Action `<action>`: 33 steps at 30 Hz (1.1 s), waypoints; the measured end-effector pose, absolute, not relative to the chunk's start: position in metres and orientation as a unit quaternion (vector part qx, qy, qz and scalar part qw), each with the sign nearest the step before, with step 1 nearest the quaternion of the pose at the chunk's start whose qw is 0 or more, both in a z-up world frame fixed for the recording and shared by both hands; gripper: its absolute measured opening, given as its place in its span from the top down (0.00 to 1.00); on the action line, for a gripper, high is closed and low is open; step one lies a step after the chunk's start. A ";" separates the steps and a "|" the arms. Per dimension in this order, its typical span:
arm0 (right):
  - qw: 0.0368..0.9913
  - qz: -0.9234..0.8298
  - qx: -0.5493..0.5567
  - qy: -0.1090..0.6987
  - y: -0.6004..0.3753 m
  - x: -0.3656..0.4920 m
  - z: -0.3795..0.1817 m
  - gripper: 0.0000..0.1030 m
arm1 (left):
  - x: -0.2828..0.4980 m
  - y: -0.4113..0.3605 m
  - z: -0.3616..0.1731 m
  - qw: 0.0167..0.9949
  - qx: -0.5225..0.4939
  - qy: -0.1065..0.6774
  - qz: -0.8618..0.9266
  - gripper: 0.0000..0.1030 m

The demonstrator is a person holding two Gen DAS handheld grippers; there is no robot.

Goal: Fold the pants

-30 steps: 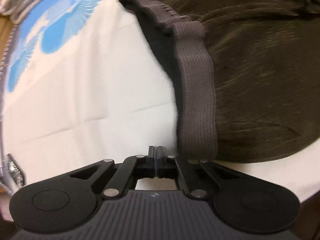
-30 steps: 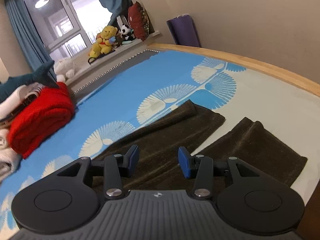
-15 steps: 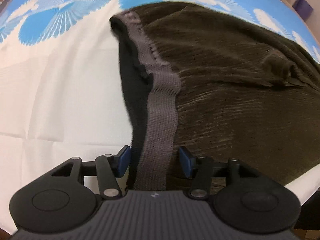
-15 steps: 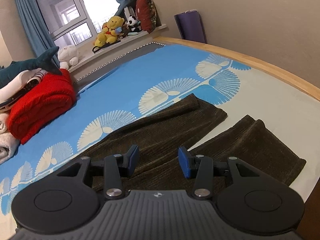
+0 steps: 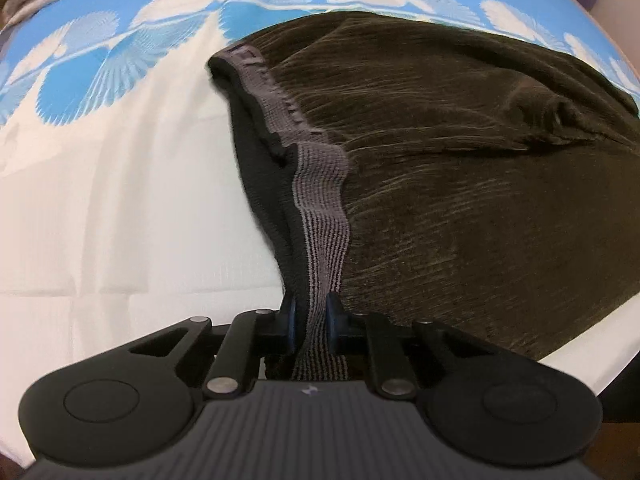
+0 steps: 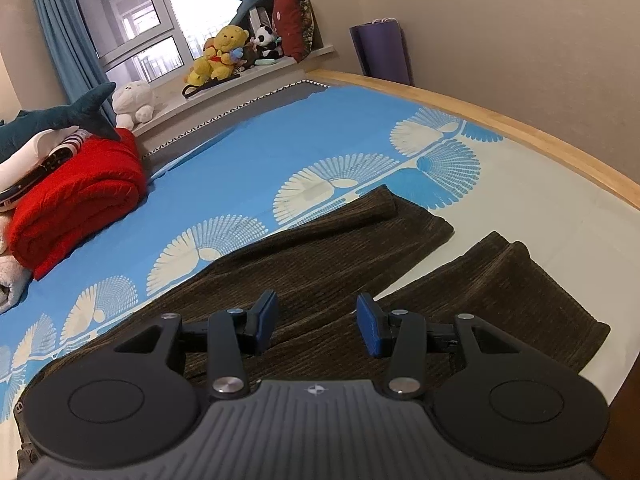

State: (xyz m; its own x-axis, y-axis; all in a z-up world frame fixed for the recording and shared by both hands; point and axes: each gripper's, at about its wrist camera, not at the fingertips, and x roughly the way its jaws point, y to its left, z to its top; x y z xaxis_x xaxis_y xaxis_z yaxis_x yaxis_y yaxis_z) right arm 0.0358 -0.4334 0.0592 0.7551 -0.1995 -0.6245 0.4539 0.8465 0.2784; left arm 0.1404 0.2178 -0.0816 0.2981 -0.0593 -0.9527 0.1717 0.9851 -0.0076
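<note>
The right hand-held gripper (image 6: pixel 316 322) hovers with blue pads apart over dark brown pants (image 6: pixel 320 264) spread on a bed (image 6: pixel 248 160), both legs splayed. A folded red blanket (image 6: pixel 76 200) lies far left.

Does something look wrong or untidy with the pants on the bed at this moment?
Nothing is damaged. The pants lie a little untidy: one leg's far hem is rolled over, and the waistband is pulled up where the left gripper has just closed on it.
</note>
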 end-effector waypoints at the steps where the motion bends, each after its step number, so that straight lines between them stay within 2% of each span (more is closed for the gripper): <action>1: 0.913 -0.179 0.212 0.301 -0.433 0.036 0.059 0.55 | 0.139 0.218 -0.083 0.802 0.061 0.591 -0.064 0.85; 3: 0.912 -0.179 0.212 0.302 -0.433 0.037 0.059 0.55 | 0.141 0.215 -0.083 0.795 0.074 0.600 -0.048 0.84; 5: 0.912 -0.177 0.214 0.303 -0.436 0.036 0.059 0.55 | 0.142 0.211 -0.080 0.793 0.079 0.602 -0.040 0.78; 12: 0.915 -0.167 0.208 0.303 -0.435 0.037 0.061 0.55 | 0.134 0.187 -0.047 0.837 0.046 0.534 -0.113 0.76; 14: 0.916 -0.167 0.205 0.303 -0.434 0.037 0.061 0.55 | 0.130 0.171 -0.059 0.819 0.055 0.550 -0.154 0.62; 17: 0.914 -0.168 0.208 0.304 -0.435 0.037 0.060 0.55 | 0.123 0.148 -0.096 0.773 0.151 0.597 -0.152 0.57; 19: 0.915 -0.168 0.209 0.303 -0.435 0.037 0.060 0.55 | 0.125 0.142 -0.088 0.786 0.165 0.575 -0.155 0.56; 22: 0.915 -0.166 0.211 0.300 -0.435 0.036 0.061 0.55 | 0.129 0.147 -0.057 0.829 0.115 0.530 -0.137 0.54; 26: 0.919 -0.160 0.205 0.296 -0.436 0.034 0.063 0.55 | 0.124 0.135 -0.016 0.893 0.093 0.426 -0.111 0.30; 30: 0.924 -0.153 0.199 0.289 -0.433 0.034 0.066 0.55 | 0.125 0.116 0.010 0.926 0.079 0.359 -0.089 0.20; 33: 0.928 -0.147 0.189 0.285 -0.428 0.035 0.069 0.55 | 0.133 0.103 0.024 0.936 0.062 0.339 -0.071 0.15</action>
